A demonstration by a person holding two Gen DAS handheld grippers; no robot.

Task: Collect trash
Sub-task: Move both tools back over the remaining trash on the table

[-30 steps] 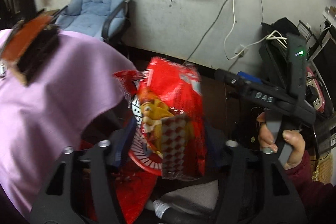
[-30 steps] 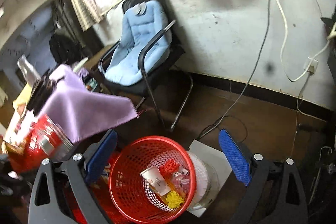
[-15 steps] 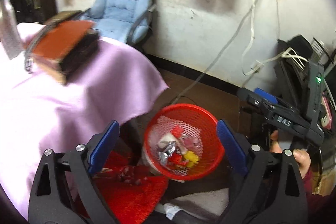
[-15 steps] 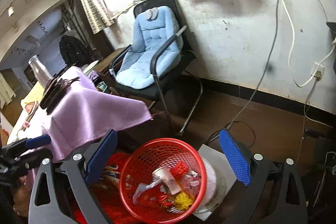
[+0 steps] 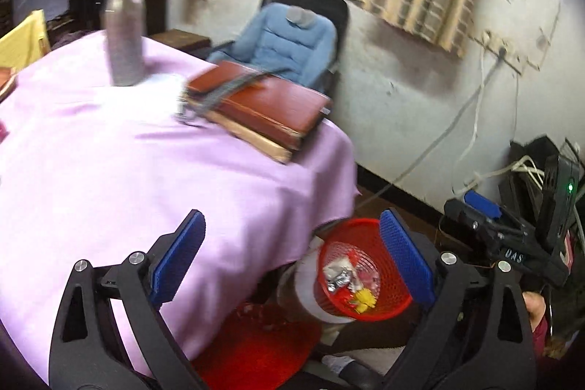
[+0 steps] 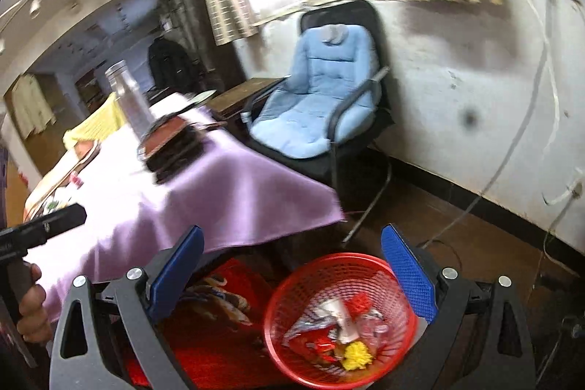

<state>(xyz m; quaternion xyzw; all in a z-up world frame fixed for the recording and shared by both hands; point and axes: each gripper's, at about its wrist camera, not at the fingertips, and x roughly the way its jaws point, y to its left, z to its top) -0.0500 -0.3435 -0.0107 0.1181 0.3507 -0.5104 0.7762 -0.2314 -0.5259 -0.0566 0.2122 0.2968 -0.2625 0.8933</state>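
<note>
Hovering above table edge, left tool released, empty; right tool released over red basket.

The red snack bag, held in the left gripper 1 s ago, has been dropped into the red basket; that gripper has been raised over the surface.
</note>
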